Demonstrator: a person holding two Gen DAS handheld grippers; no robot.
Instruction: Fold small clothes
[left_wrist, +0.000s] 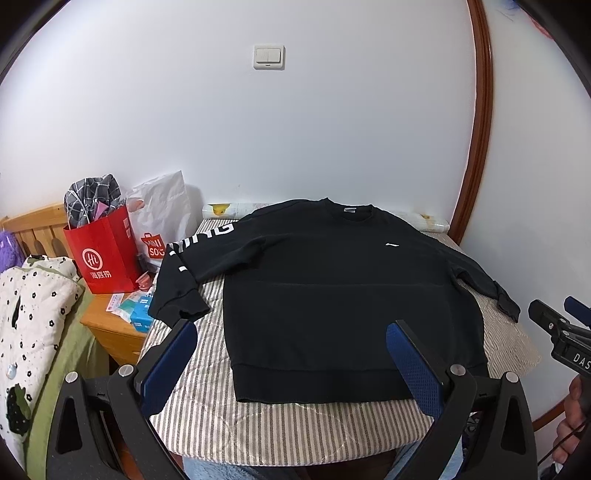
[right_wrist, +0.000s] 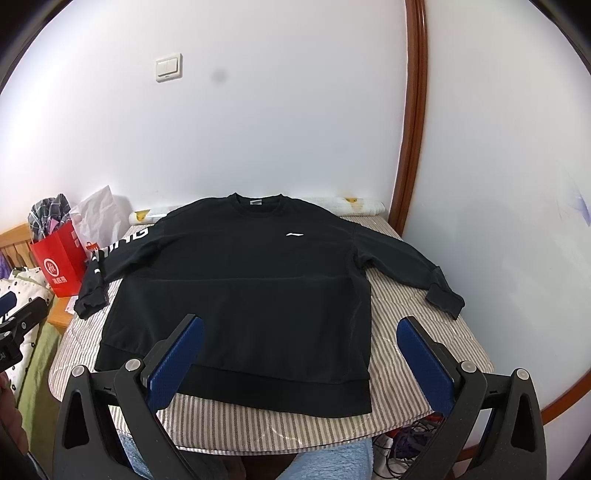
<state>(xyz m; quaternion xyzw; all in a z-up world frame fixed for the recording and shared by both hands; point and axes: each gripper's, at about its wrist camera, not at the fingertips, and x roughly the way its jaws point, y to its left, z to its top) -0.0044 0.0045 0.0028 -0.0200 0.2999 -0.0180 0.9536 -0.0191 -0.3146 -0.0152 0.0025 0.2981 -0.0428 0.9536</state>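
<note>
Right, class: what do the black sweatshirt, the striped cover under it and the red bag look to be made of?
Sweatshirt: probably a thick matte knit, cotton-like, with ribbed hem and cuffs.
Striped cover: seemingly quilted woven cloth, with faint stitch lines and soft puckers.
Red bag: likely stiff paper with a smooth finish, since it stands with sharp creases.

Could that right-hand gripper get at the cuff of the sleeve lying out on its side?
Probably yes. The right gripper is open and holds nothing, and the black sweatshirt's right cuff lies flat and uncovered on the striped table cover, with nothing between them.
</note>
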